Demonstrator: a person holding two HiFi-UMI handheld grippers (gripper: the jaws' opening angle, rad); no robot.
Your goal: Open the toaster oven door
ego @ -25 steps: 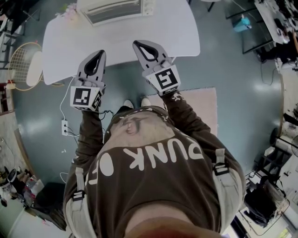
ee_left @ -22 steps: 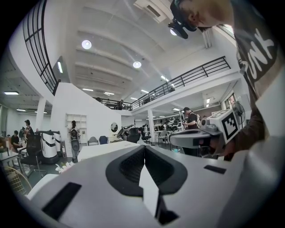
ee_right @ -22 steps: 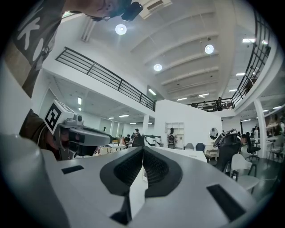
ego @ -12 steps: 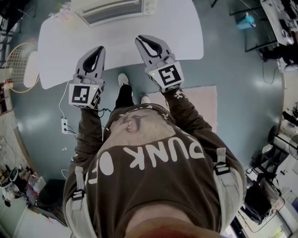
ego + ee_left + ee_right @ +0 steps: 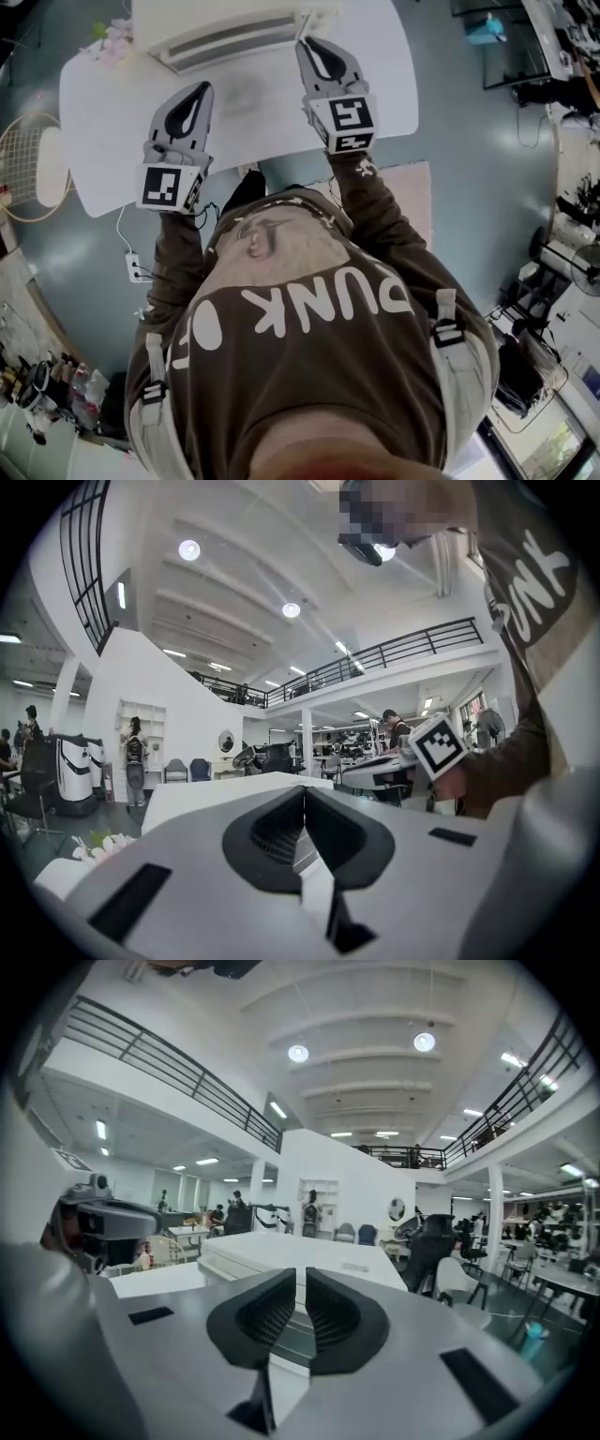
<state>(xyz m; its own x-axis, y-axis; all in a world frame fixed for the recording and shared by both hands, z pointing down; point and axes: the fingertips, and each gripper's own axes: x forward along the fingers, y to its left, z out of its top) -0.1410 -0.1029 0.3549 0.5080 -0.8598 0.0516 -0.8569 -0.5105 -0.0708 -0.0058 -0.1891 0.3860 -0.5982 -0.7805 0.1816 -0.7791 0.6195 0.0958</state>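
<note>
Toaster oven (image 5: pixel 225 33) at far edge of white table (image 5: pixel 375 94); door looks shut, we judge. Right gripper (image 5: pixel 316 47) just beside oven's right front, jaws almost together, empty. Left gripper (image 5: pixel 200 91) over table, jaws closed on nothing. Risk we see: closed jaws can't take handle; 1-handed pull may drag oven across smooth top. Teal floor (image 5: pixel 487 187); big hall, balcony railings (image 5: pixel 169 1063), ceiling lights (image 5: pixel 298 1053).

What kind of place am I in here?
Probably a large open lab or workshop hall: a railed mezzanine, office chairs, and a toaster oven on a white table.
</note>
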